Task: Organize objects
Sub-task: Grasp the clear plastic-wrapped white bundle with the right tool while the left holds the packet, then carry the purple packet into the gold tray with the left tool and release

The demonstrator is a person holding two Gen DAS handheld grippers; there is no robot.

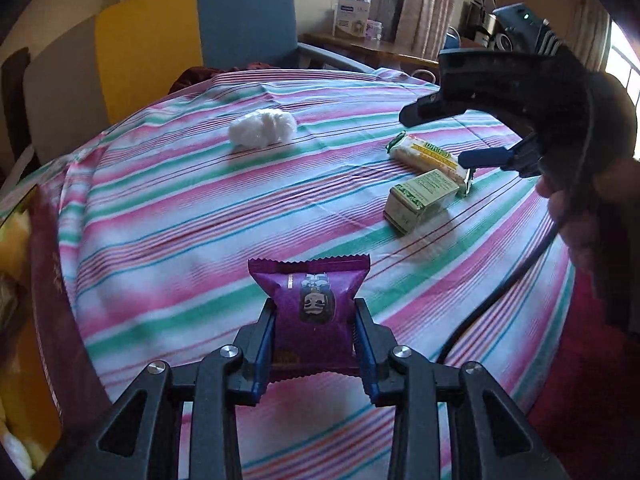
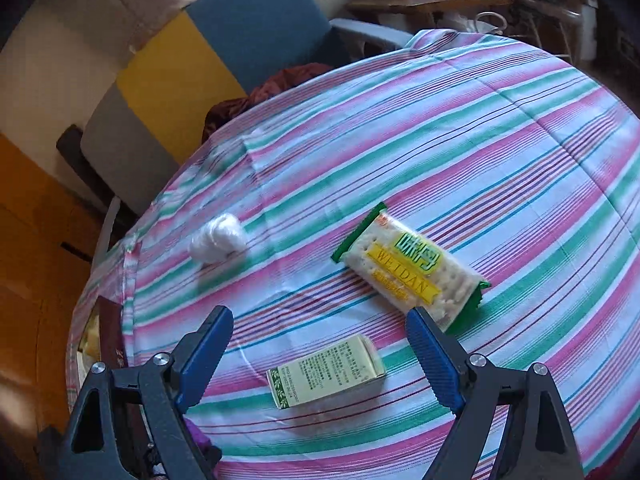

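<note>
Left gripper (image 1: 315, 322): blue-padded fingers (image 1: 264, 344) pinch a purple foil snack packet with crimped ends (image 1: 310, 304) by its two sides. Packet stands up between the pads, top crimp past the fingertips, bottom crimp back toward the wrist. Whether it touches the pink, green and white striped tablecloth (image 1: 180, 248) cannot be told.

Ahead of the left fingertips, well apart: white fluffy cotton wad (image 1: 262, 128) on the cloth. Ahead and right: small pale green printed cardboard box (image 1: 420, 200), and just beyond it a clear cracker pack with green ends and yellow label (image 1: 428, 156); the two touch or nearly so.

Right gripper (image 2: 320, 344): fingers spread wide, holding nothing, hovering above the cloth. The green box (image 2: 326, 376) lies flat in the gap between the fingers, closer to the right one. Cracker pack (image 2: 412, 268) sits past the right fingertip, its near end overlapped by it in view. Cotton wad (image 2: 218, 238) is beyond the left fingertip, well apart.

Blue-backed chair (image 2: 260, 28) stands behind the table's far edge.
</note>
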